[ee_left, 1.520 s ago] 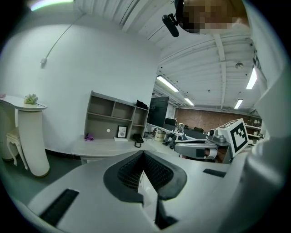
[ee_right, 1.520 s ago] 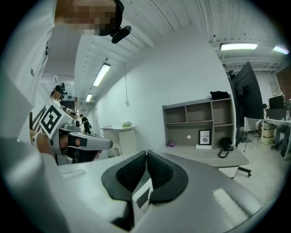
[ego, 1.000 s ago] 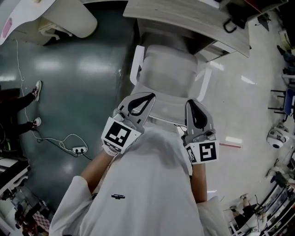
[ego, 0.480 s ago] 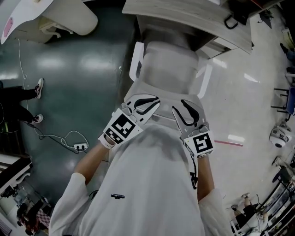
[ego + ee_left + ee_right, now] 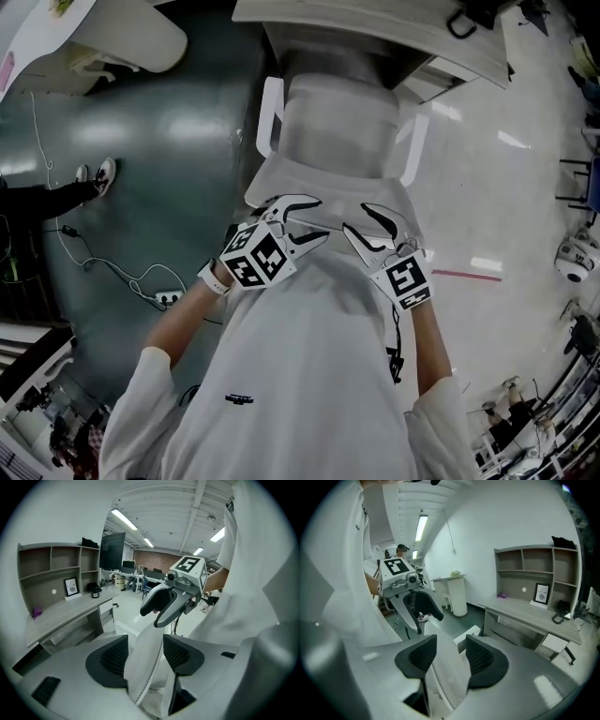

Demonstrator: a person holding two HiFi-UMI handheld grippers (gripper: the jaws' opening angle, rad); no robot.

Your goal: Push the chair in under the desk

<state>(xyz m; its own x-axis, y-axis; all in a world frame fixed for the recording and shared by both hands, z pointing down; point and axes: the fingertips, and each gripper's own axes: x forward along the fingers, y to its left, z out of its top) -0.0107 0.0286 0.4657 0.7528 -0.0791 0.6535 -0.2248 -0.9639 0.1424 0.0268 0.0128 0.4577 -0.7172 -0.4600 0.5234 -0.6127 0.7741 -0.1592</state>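
Two tools in play: left gripper (image 5: 323,217) and right gripper (image 5: 354,217), both up at the top edge of the chair (image 5: 337,131) back.
Far left: pair of shoes (image 5: 94,173) on the dark green floor (image 5: 169,122), plus a white cable (image 5: 98,272) snaking down to a power strip (image 5: 169,298).
Left gripper, own view (image 5: 146,653): opening up right now, with the backrest (image 5: 145,667) top edge standing between the pads, not pinched. Nothing actually held.
Chair: dead centre in the head view, front end tucked under the desk (image 5: 375,28) edge, backrest toward the person, white armrests (image 5: 270,117) sticking out either side.
Desk: pale wood top, across the top of the head view. Seen side-on from the left gripper view (image 5: 65,613), with a shelf unit (image 5: 51,566) on it and a small picture frame (image 5: 71,587).
Right gripper, own view (image 5: 450,660): same deal, opening, backrest (image 5: 450,677) edge in the gap between the dark ribbed pads, no squeeze on it.
Gap between the two: small, tips pointing at each other along the backrest edge, not touching.
Far right: pale shiny floor (image 5: 487,187) with a thin red strip (image 5: 464,275) near the right gripper's marker cube.
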